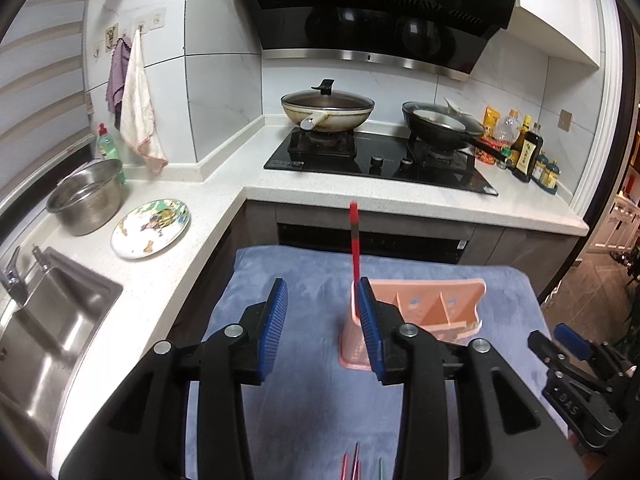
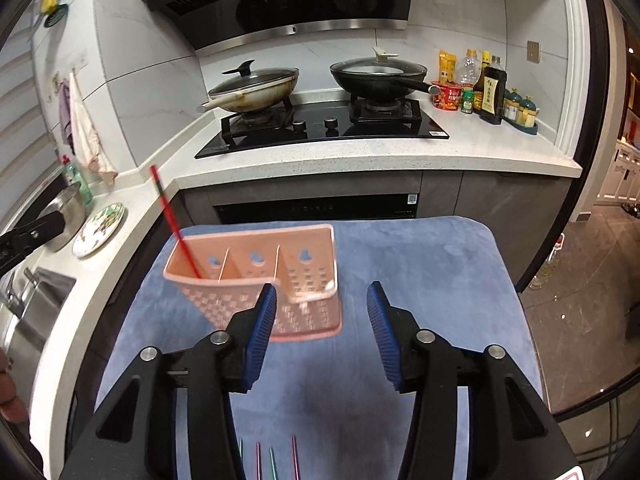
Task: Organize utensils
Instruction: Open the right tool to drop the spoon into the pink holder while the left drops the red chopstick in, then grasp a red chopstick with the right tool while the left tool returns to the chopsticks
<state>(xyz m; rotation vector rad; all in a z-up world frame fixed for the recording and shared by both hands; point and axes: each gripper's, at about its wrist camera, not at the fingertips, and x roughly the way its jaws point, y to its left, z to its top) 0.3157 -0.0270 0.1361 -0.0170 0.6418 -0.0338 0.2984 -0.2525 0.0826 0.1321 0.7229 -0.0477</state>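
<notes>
On the blue towel (image 2: 420, 264) that covers your worktop, the left tool (image 1: 322, 320) hangs with its jaws apart and nothing between the pads. Right of it stands the pink utensil caddy (image 2: 256, 276), a red chopstick (image 2: 172, 220) leaning in its leftmost compartment (the other two look empty). Your right tool (image 2: 322, 332) is likewise spread, gripping nothing. More chopsticks (image 2: 272, 462) lie near you.

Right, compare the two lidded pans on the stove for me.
The left wok is cream outside with a pale handle; the right frying pan is black with a black handle. The wok's lid knob is black, the frying pan's pale. The wok's handle points left toward the sink side, the frying pan's right toward the bottles. Both sit on burners of the black hob under glass lids.
</notes>
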